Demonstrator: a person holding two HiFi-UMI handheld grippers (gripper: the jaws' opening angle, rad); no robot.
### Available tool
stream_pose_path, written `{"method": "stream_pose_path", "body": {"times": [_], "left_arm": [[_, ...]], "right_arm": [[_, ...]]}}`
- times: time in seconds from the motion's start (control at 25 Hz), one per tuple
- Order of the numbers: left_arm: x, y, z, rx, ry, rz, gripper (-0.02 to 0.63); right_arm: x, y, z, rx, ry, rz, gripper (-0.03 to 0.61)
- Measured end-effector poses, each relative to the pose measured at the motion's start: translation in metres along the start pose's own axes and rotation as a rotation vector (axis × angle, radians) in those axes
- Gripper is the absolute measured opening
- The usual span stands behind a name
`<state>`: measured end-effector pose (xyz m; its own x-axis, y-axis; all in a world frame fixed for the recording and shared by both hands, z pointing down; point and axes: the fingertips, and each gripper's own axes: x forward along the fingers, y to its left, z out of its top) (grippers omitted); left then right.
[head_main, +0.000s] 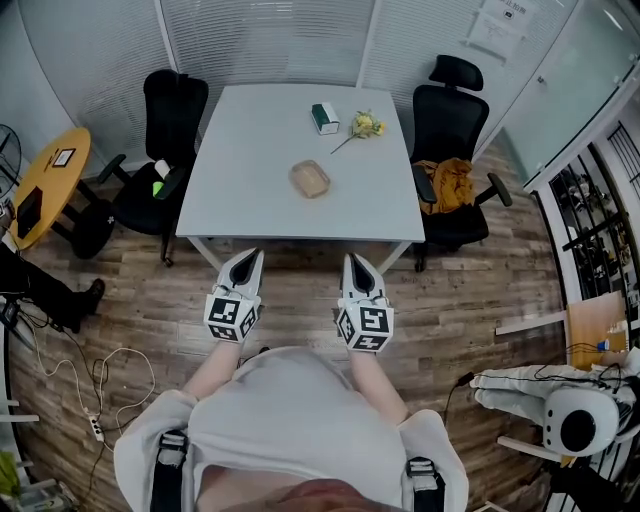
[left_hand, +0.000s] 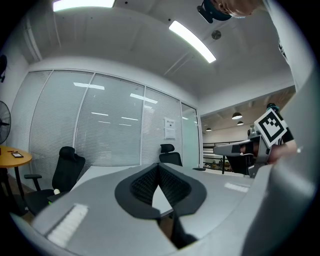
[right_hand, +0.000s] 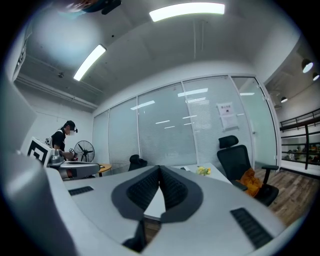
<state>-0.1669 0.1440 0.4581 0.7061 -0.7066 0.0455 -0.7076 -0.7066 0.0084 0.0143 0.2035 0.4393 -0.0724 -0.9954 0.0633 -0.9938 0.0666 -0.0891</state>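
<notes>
I hold both grippers close to my body, over the wooden floor just short of the white table's (head_main: 250, 200) near edge. The left gripper (head_main: 246, 262) is shut with nothing in it; in the left gripper view its dark pads (left_hand: 145, 185) meet at the tip. The right gripper (head_main: 357, 268) is likewise shut and empty, and its pads (right_hand: 172, 187) are closed together in the right gripper view. On the table lie a tan shallow dish (head_main: 310, 178), a green-and-white box (head_main: 324, 118) and a yellow flower sprig (head_main: 365, 125), all well beyond both grippers.
Black office chairs stand at the table's left (head_main: 170, 110) and right (head_main: 450, 110); the right one carries an orange cloth (head_main: 450, 185). A round yellow table (head_main: 50, 180) is at far left, cables (head_main: 90, 390) lie on the floor, and white equipment (head_main: 570, 415) stands at lower right.
</notes>
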Motion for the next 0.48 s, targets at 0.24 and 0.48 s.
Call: {"method": "stream_pose_path", "body": {"times": [0.24, 0.48], "left_arm": [[0.005, -0.016, -0.004, -0.027, 0.004, 0.012, 0.009], [0.015, -0.026, -0.005, -0.028, 0.009, 0.015, 0.009]], "right_arm": [[-0.004, -0.015, 0.002, -0.006, -0.005, 0.02, 0.009], [-0.001, -0.029, 0.001, -0.004, 0.004, 0.026, 0.009]]}}
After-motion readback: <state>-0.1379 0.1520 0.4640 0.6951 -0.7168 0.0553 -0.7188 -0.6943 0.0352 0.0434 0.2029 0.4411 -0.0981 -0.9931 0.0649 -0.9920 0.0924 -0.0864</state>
